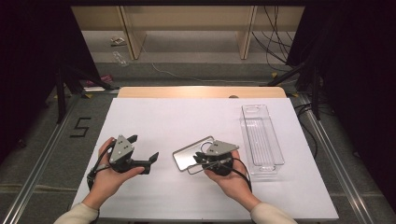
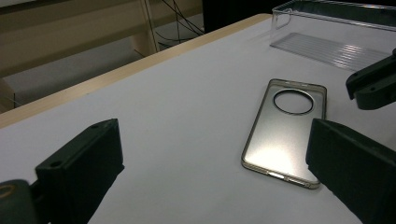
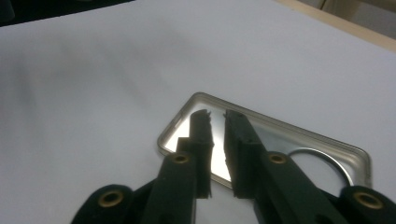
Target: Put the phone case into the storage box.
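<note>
A clear phone case (image 1: 190,154) lay flat on the white table (image 1: 187,121), just left of a clear plastic tray (image 1: 261,140). The right gripper (image 3: 215,122) hung over the case's near end, jaws almost closed with a narrow gap and nothing between them. The left gripper (image 1: 142,150) sat well left of the case, jaws spread wide and empty.

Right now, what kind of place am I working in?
Probably a lab recording station: a white-topped table hemmed by black curtains, loose cables on the floor behind, and a taped number 5 beside it.
</note>
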Motion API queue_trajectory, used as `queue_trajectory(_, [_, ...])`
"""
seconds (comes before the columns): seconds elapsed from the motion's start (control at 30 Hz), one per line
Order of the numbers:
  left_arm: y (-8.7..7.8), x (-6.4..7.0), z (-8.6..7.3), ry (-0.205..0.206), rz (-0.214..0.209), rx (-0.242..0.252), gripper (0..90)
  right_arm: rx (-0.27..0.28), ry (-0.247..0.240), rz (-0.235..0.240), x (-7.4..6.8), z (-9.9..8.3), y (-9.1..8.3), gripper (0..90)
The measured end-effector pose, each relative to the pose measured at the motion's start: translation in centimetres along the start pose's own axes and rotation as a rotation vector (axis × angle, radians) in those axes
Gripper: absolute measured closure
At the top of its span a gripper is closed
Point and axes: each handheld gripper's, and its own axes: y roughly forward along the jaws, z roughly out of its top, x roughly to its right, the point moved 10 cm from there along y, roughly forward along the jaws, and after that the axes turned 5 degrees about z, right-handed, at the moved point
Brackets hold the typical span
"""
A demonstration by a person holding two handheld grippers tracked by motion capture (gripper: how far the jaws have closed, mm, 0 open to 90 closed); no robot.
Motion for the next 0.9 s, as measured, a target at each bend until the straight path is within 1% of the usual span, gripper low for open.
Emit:
queue_trajectory(0.07, [0.0,0.0,0.0,0.0,0.0,0.0,3.4,-0.027,-0.007,0.001,-0.3,0.1,0.9,87.4])
queue_trajectory(0.13, [0.0,-0.1,0.0,-0.002,0.001,0.002,3.4,-0.047,-0.011,0.012,-0.8,0.1,1.8,89.3])
queue_trajectory(0.17, [0.0,-0.1,0.0,-0.003,0.002,0.002,3.4,-0.056,-0.014,0.009,-0.9,0.2,2.1,90.0])
queue_trajectory(0.23, [0.0,-0.1,0.0,-0.004,0.004,0.004,3.5,-0.071,-0.012,0.018,-1.1,0.3,2.8,90.0])
queue_trajectory(0.3, [0.0,-0.1,0.0,-0.004,0.006,0.004,3.5,-0.078,-0.008,0.016,-1.2,0.4,3.4,90.0])
queue_trajectory(0.47, [0.0,-0.2,0.0,-0.003,0.008,0.003,3.6,-0.099,0.011,0.009,-1.1,0.2,4.3,90.0])
queue_trajectory(0.53, [0.0,-0.3,0.0,-0.004,0.009,0.003,3.7,-0.106,0.027,0.006,-1.1,0.1,4.6,90.0])
queue_trajectory(0.7, [-0.1,-0.4,0.0,-0.002,0.014,0.002,3.8,-0.118,0.038,-0.006,-0.9,0.0,5.1,90.0])
queue_trajectory(0.83, [-0.1,-0.5,0.0,-0.003,0.017,0.001,3.8,-0.128,0.05,-0.007,-1.0,0.0,5.5,90.0])
queue_trajectory(0.9, [-0.1,-0.5,0.0,-0.002,0.018,0.001,3.8,-0.132,0.046,-0.008,-1.0,-0.1,5.7,90.0])
